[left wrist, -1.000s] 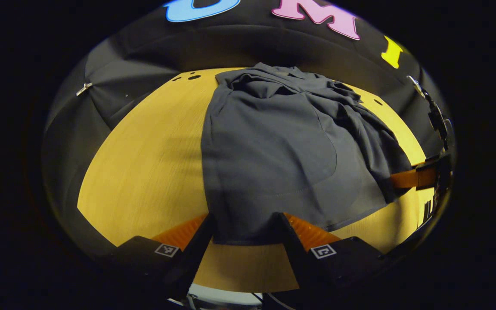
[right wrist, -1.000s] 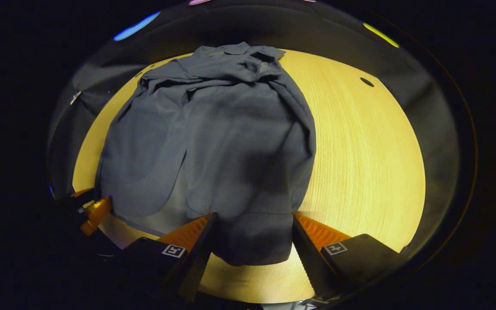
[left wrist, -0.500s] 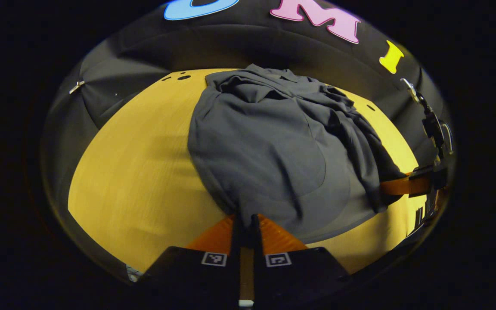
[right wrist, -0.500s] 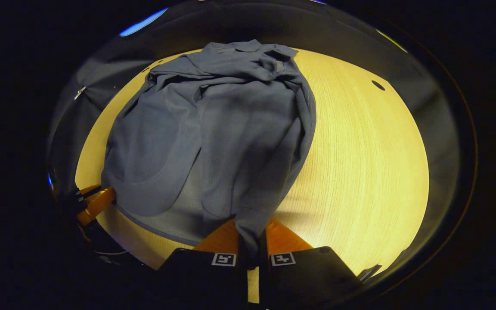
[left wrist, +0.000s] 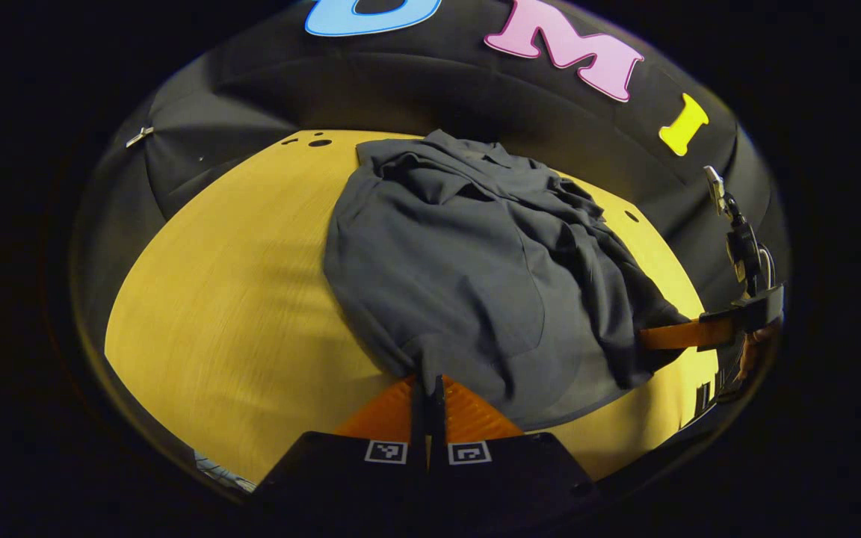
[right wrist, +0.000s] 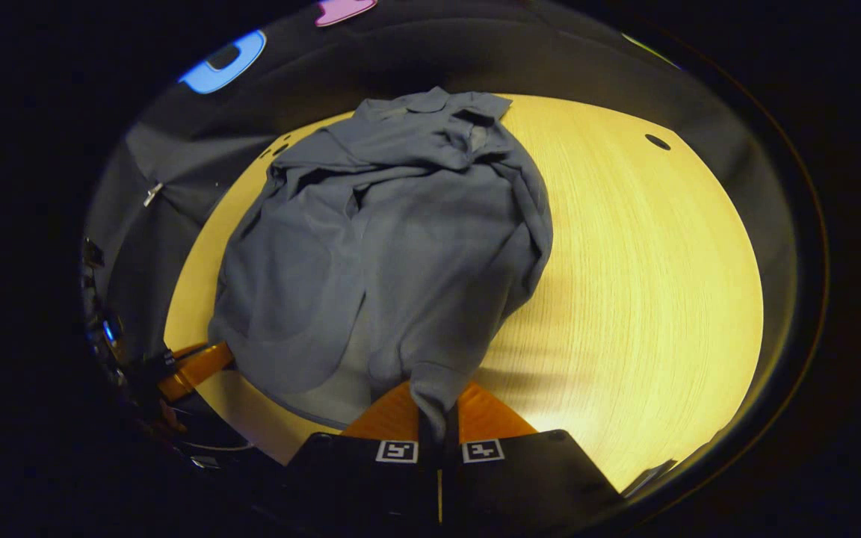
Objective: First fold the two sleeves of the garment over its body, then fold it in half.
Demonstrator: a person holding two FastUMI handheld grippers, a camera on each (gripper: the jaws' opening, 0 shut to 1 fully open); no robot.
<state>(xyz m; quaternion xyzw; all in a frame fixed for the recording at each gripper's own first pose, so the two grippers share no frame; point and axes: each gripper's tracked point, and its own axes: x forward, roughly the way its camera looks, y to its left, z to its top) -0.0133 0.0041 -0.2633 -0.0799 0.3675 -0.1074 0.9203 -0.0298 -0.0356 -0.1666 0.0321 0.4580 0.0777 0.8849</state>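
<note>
Both of my tools have gone from spread wide a second ago to clenched on the garment's near hem, and the cloth has since been drawn up and bunched toward them. My left tool grips the hem's left corner at 6 o'clock in the left gripper view; my right tool pinches the right corner, a tongue of fabric caught between its fingers. The grey garment lies on the yellow desk, sleeves folded over its body, collar at 12 o'clock. Its near edge now lifts off the desk, where earlier it lay flat. In the left gripper view my right tool shows at 3 o'clock, touching the cloth's edge.
</note>
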